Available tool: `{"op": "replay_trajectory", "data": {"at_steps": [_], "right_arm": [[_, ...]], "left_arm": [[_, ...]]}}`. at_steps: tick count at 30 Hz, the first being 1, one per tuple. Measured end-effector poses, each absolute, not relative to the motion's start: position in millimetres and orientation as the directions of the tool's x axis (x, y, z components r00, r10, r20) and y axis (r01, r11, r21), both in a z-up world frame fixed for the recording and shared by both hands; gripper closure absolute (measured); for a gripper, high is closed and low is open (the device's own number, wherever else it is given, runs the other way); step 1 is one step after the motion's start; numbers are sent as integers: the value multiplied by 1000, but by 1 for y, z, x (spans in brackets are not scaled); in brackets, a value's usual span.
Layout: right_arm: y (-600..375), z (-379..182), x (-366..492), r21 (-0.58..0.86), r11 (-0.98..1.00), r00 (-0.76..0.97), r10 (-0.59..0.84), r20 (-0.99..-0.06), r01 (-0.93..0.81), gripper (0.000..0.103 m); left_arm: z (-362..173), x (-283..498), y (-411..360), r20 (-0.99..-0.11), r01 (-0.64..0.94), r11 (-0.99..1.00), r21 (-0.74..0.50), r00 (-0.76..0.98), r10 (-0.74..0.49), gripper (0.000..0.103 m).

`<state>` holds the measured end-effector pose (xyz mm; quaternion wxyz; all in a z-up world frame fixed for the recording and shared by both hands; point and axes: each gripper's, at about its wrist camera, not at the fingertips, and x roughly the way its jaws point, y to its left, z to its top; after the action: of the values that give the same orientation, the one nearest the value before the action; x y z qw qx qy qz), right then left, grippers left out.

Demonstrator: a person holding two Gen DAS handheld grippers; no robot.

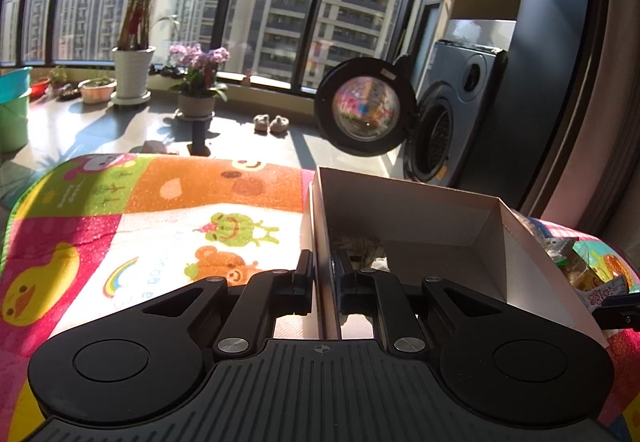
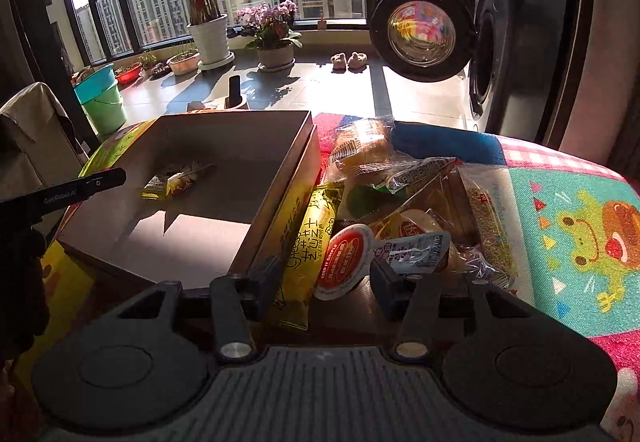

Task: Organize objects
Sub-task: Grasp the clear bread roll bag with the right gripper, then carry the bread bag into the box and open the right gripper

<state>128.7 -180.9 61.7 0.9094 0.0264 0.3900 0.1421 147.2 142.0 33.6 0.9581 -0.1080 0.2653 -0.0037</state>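
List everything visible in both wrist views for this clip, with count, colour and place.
cardboard box: one, brown, open, on the mat
snack packet in box: one, yellow
snack pile: many wrapped packets, mixed colours, right of box
play mat: one, multicoloured cartoon print
washing machine: one, grey, door open
potted plants: several, by window
buckets: two, teal and green, stacked
left gripper: black, shut on box wall
right gripper: black, open at pile

- A sunlit home balcony laundry area is showing: a front-loading washing machine (image 1: 452, 121) is standing open.
- Potted plants (image 2: 208, 29) are lining the windows.
- Slippers (image 2: 348, 61) are lying on the tiles.
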Motion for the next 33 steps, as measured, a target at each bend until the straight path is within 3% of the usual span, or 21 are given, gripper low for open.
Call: {"op": "replay_trajectory", "data": {"at_steps": [1,10,12,13,14,20,22,26,33], "right_arm": [[-181,62,133,162,961,665,273,-695,-226,66],[-163,76,192,167,972,694,234,-681,-163,65],[-158,80,222,119,985,707,174,-685,-127,57],[-154,78,241,92,988,703,150,-695,-120,45],[-151,75,253,78,990,694,136,-707,-115,40],[-150,39,307,139,990,573,122,-810,-14,40],[-158,35,307,198,980,562,166,-811,-3,42],[-164,48,287,183,982,577,175,-798,-45,60],[-192,104,194,171,980,660,196,-725,-102,61]], "left_arm": [[34,147,142,-508,-50,977,-209,859,-64,90],[34,147,142,-507,-51,977,-206,859,-62,90],[34,146,142,-508,-51,977,-206,859,-63,90],[34,146,142,-507,-50,977,-207,859,-63,90],[34,146,142,-508,-49,977,-208,859,-65,90],[33,146,144,-507,-46,974,-221,859,-74,89],[33,146,145,-507,-45,973,-226,858,-79,89],[33,146,145,-507,-44,973,-225,859,-78,89],[33,146,145,-507,-44,973,-225,858,-78,89]]}}
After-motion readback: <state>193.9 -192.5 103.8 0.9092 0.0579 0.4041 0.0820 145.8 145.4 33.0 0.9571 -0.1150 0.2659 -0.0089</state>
